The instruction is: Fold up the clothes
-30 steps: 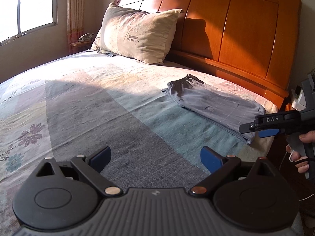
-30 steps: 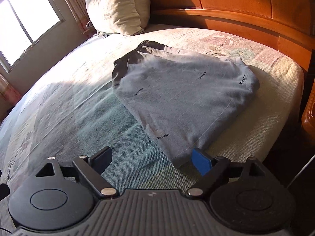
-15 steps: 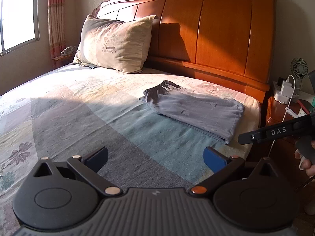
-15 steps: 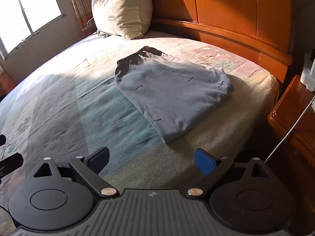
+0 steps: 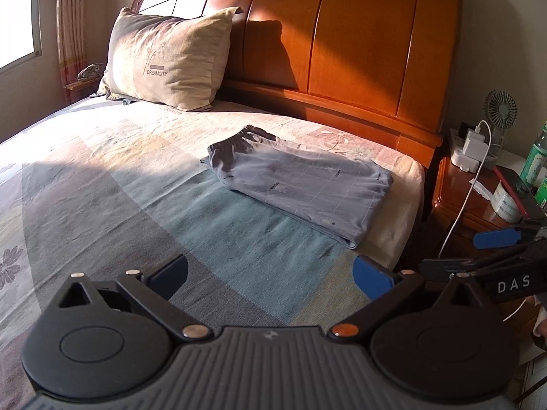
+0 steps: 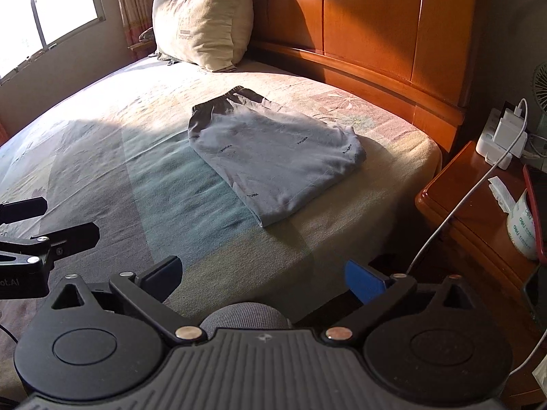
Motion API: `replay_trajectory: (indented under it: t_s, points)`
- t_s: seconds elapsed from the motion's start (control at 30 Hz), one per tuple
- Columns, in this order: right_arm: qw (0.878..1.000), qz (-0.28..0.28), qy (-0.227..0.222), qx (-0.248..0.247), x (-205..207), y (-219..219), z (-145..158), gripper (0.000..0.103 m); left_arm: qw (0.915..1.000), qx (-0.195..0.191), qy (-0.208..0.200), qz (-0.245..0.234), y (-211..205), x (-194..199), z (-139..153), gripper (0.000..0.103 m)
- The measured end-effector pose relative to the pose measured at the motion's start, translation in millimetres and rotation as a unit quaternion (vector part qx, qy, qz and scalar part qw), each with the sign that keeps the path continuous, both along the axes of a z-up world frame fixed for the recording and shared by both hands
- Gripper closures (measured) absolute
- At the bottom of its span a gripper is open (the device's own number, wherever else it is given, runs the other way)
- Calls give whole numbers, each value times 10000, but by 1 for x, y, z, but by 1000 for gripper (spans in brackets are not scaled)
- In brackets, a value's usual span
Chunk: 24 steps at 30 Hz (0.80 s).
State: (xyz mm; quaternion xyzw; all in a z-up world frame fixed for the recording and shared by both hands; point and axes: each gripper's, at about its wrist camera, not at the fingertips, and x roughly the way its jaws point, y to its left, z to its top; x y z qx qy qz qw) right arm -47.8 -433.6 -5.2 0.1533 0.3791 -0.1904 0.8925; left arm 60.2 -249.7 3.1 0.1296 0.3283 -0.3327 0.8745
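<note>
Your left claw (image 5: 270, 275) is spread wide and holds nothing, hanging over the bed (image 5: 102, 184) short of the garment. Your right claw (image 6: 263, 275) is just as wide and empty (its blue pad shows at the far right of the left view). The folded grey shorts (image 6: 273, 150) lie flat near the bed's corner, waistband toward the pillow (image 6: 201, 20), well apart from both claws, beside the nightstand (image 6: 478, 212).

You see a beige pillow (image 5: 167, 65) leaning against the wooden headboard (image 5: 342, 44) on the patterned bed (image 5: 102, 177). Beside the bed, your nightstand (image 6: 478, 212) carries a white charger (image 6: 506, 130), a tape roll (image 6: 521, 225) and a small fan (image 5: 502, 107).
</note>
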Motion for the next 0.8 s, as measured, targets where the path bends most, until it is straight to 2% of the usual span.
replay_trajectory:
  t_s: [0.37, 0.5, 0.8]
  points:
    - [9994, 99, -232, -248, -8, 14, 22, 0, 9993, 162, 331, -48, -6, -1, 0, 1]
    - [9993, 108, -259, -237, -9, 15, 23, 0, 9988, 158, 470, -24, -4, 0, -3, 1]
    - [9994, 116, -256, -221, -8, 16, 22, 0, 9986, 131, 507, -46, -5, -2, -2, 1]
